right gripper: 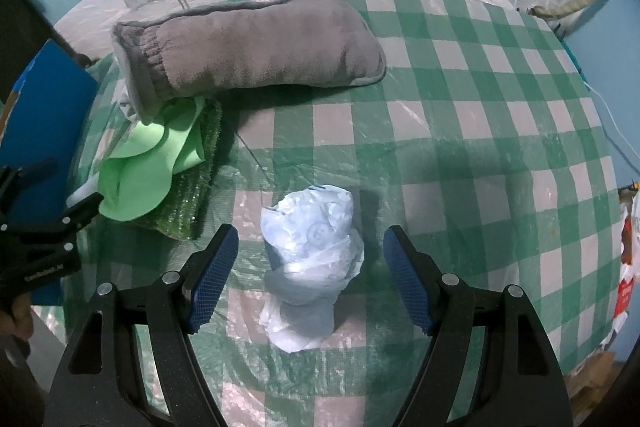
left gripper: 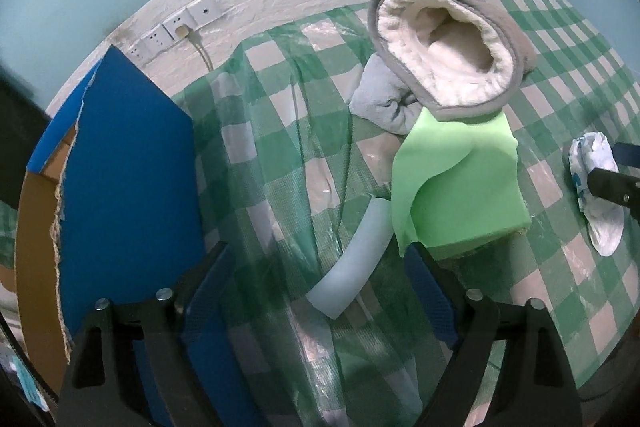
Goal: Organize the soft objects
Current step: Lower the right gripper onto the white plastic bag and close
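The white plastic-wrapped bundle (right gripper: pixel 310 267) lies on the green checked tablecloth (right gripper: pixel 460 87), right between the spread blue pads of the right gripper (right gripper: pixel 310 277), which is wide apart and touching nothing. Off to its left a green cloth (right gripper: pixel 148 167) is draped over a sparkly green pad (right gripper: pixel 192 195), tucked against the open end of the grey fleece-lined muff (right gripper: pixel 256 43). The left gripper (left gripper: pixel 320 267) hangs unclenched too, over a pale blue foam strip (left gripper: pixel 356 259) beside the blue cardboard box (left gripper: pixel 128 167).

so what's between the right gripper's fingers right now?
The crumpled white plastic bag lies on the checkered tablecloth between the open right gripper fingers, touching neither pad. Right wrist view shows it.
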`<state>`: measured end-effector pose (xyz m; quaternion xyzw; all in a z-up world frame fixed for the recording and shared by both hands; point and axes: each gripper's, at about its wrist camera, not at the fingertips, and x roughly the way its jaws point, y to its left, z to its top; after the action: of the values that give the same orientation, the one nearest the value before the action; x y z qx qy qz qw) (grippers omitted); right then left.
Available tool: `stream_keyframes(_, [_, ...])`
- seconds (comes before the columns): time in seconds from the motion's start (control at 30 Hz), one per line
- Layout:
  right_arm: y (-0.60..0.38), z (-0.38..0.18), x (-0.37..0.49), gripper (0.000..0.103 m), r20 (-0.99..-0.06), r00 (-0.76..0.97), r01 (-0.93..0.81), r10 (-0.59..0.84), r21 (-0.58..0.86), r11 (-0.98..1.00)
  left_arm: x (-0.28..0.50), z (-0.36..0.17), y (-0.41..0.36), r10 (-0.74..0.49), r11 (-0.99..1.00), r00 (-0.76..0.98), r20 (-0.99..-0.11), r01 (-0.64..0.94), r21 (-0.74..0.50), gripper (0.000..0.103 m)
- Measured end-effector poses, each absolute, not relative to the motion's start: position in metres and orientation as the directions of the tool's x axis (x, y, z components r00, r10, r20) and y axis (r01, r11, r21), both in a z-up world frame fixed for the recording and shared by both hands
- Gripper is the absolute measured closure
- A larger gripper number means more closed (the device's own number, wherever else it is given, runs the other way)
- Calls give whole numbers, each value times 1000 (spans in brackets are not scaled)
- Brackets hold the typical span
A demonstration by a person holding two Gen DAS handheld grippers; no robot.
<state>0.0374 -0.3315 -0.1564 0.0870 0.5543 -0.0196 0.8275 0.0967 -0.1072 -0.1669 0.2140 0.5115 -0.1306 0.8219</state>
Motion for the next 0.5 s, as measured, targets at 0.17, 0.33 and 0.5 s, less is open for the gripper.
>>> stream_keyframes(0.17, [-331, -160, 38, 27, -922, 382, 117, 62, 114, 987, 103, -170, -103, -6, 885, 418, -908, 425, 190, 36])
stream_keyframes(0.33, [-328, -167, 38, 27, -928, 367, 113, 59, 108, 988, 108, -171, -99, -28, 889, 405, -914, 429, 162, 47])
stream_keyframes(0.5, [-329, -167, 37, 27, -929, 365, 119, 63, 114, 986, 102, -175, -103, -10, 872, 397, -918, 452, 186, 47])
